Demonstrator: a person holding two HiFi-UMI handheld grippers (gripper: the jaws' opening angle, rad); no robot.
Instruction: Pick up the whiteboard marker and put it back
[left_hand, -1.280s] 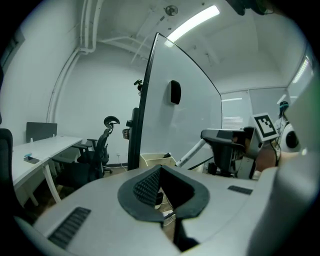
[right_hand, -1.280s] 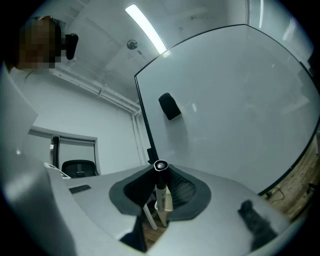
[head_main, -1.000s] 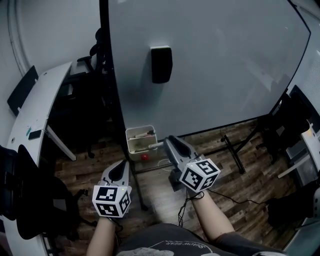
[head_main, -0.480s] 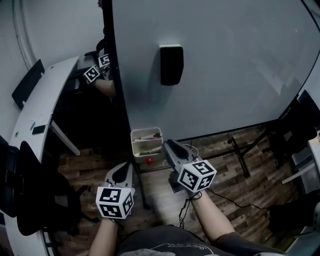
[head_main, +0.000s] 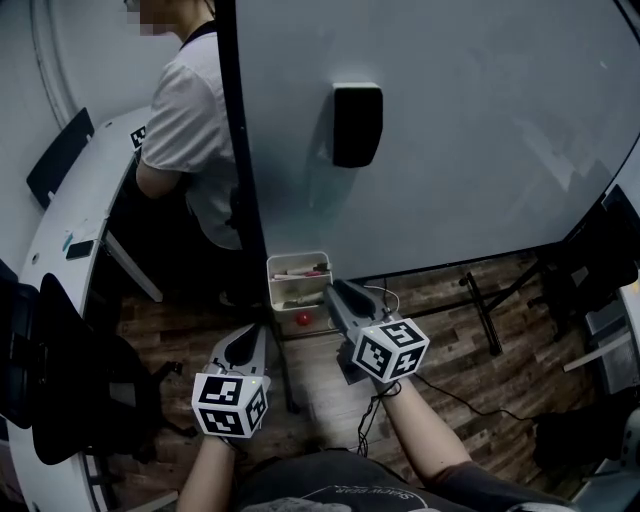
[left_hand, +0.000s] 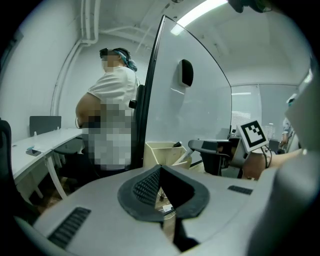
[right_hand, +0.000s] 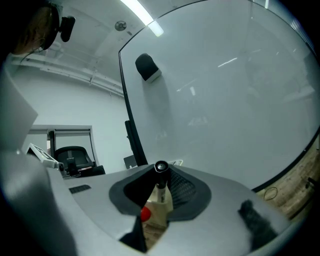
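Floor was dark wood planking (head_main: 450, 330), with a thin black cable (head_main: 470, 395) trailing across it. A large pale whiteboard (head_main: 470, 150) in a black frame (head_main: 240, 180) filled most of the room ahead. Left of it, a curved white desk (head_main: 75, 215) ran along a plain pale wall (head_main: 90, 50). A black office chair (head_main: 60, 390) stood at the desk's near end. A person in a white shirt (head_main: 190, 130) stood between desk and board. A ceiling strip light (left_hand: 200, 12) was lit.

My right gripper (head_main: 334, 291) tips just beside cream tray (head_main: 277, 293), at foot of whiteboard (head_main: 480, 150). Small red thing (head_main: 303, 319) under tray. My left gripper (head_main: 243, 338) lower left, apart. Black eraser (head_main: 357, 124) on board. Person (head_main: 190, 130) behind board's left edge.
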